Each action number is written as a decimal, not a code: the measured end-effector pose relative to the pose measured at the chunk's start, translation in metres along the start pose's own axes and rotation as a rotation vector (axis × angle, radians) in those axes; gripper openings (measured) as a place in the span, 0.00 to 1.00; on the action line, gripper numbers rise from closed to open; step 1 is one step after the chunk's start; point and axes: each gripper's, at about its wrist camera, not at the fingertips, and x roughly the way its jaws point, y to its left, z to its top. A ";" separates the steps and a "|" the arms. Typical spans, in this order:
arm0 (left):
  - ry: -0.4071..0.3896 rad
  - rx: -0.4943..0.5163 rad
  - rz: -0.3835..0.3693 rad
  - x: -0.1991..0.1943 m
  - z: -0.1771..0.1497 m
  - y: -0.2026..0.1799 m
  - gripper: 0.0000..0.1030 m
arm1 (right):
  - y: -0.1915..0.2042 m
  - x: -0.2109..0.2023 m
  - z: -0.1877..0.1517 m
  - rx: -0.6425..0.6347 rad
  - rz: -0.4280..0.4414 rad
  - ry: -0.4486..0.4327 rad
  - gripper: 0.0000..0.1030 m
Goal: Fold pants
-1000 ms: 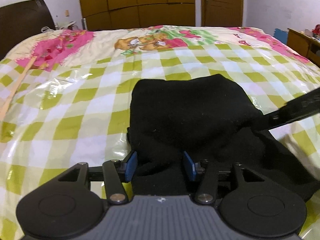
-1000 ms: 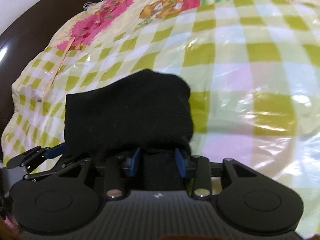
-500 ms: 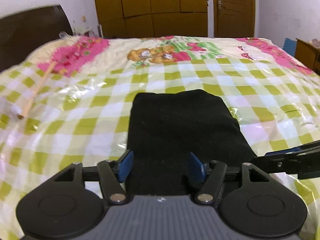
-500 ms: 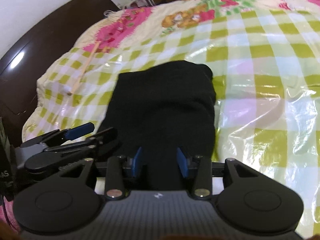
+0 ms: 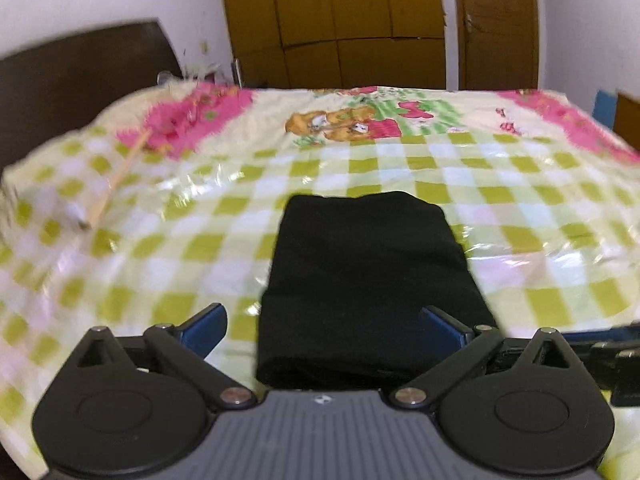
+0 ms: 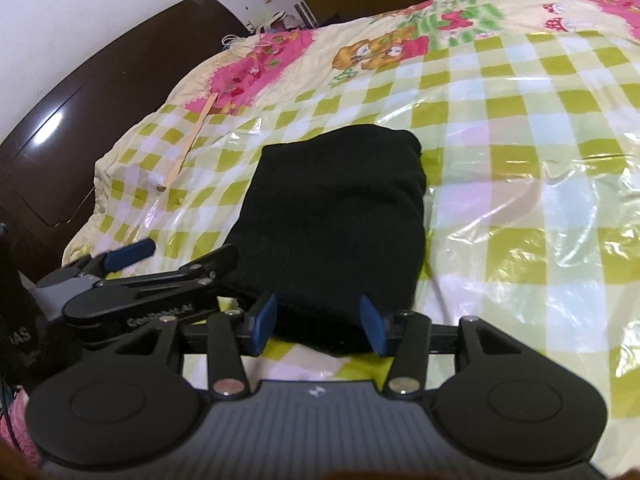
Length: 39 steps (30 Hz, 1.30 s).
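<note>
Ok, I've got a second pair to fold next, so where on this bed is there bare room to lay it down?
The widest bare stretch is the checked cover right of the folded black pants, running up to the bear print. Left of the pants is narrower: a wooden stick lies near that edge. The near side is crowded by the left gripper and right gripper, both opening.

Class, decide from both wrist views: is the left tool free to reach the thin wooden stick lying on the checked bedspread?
Probably yes. The left tool has jaws opening and grips nothing; the folded black pants lie free below it. The thin wooden stick lies off to its left on the checked bedspread, with only open cover showing between.
</note>
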 end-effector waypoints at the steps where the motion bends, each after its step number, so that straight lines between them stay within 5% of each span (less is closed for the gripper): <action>1: 0.007 -0.010 -0.001 -0.001 -0.001 0.000 1.00 | -0.001 -0.003 -0.001 0.004 -0.002 -0.004 0.48; 39: 0.166 -0.054 -0.034 -0.012 -0.046 -0.007 1.00 | -0.002 -0.009 -0.032 0.011 -0.080 0.035 0.53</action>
